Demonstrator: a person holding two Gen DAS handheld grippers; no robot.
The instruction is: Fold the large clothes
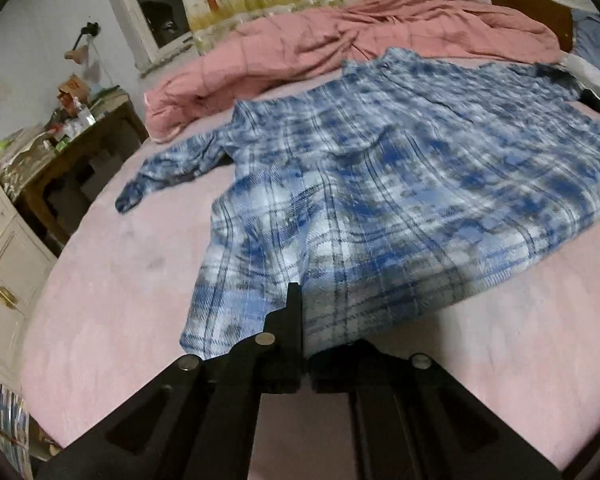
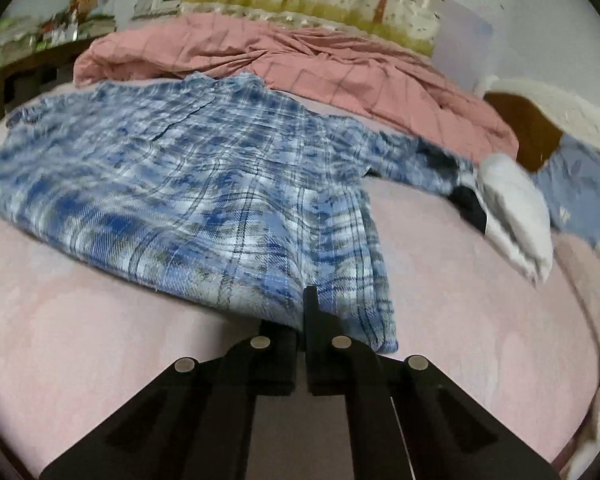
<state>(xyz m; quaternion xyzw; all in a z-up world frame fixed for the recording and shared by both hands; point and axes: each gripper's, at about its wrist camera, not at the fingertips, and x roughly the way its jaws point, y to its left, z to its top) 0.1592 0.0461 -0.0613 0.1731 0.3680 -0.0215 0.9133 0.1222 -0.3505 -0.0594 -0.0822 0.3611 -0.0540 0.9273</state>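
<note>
Gripping the hem w/ both tongs: left tongs [image 1: 300, 300] are pinched narrow on the near-left corner of the plaid shirt [image 1: 380, 184], right tongs [image 2: 306, 304] pinched narrow on the near-right corner of the same shirt [image 2: 204, 168]. Shirt lies spread on the bed [image 1: 112, 280], hem nearest the tongs, collar at the far end by the pink duvet [image 1: 340, 36]. Long axis runs straight away from both tongs, hem to collar, so the fold prob. turns on carrying the hem forward along that axis toward the collar. Neither hand is nearer; each has its own corner, roughly level w/ the other. Hem looks lifted a bit off the bed near the tongs, judging by the shadow under it; rest of the shirt lies flat. One sleeve [image 1: 172, 168] trails out to the shirt's left side; other sleeve [image 2: 420, 156] runs to the shirt's right, toward a white cloth [image 2: 512, 208]. Sleeves aren't tucked in yet, so they may drag. Frames are motion-blurred.
</note>
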